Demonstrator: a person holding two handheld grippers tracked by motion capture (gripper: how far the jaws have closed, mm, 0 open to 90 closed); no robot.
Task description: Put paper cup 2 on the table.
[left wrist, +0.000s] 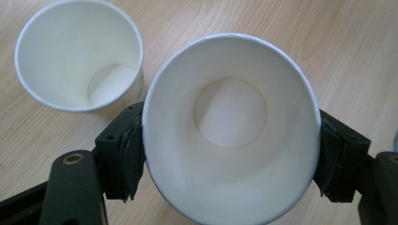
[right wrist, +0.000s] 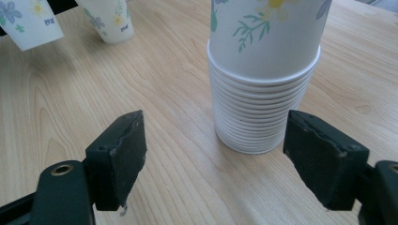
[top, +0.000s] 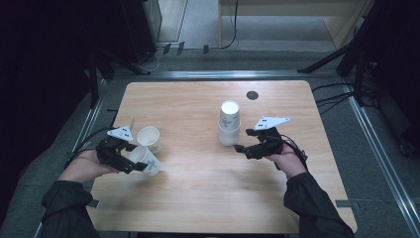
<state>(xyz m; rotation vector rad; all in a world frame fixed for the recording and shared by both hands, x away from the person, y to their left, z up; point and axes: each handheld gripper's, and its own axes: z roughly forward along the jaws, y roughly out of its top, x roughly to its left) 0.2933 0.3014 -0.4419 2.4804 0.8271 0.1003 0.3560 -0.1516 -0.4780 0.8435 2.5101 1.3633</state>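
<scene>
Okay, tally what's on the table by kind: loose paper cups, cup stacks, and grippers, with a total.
Loose paper cups: 2 – held cup squeezed in the left gripper, upright cup standing on the table
Cup stacks: 1 – upside-down stack; the number of cups in it is unclear
Grippers: 2 – the left one, and the right gripper, jaws open
Total: 5

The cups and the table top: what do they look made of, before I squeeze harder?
The held cup looks like thin coated paper: matte white inside, a rolled rim, and squashed oval between the left tongs. The stack of cups looks the same, with printed flowers and thin nested rims. The table top looks like light wood-grain laminate or veneer, smooth with a faint sheen; I cannot tell which.
</scene>
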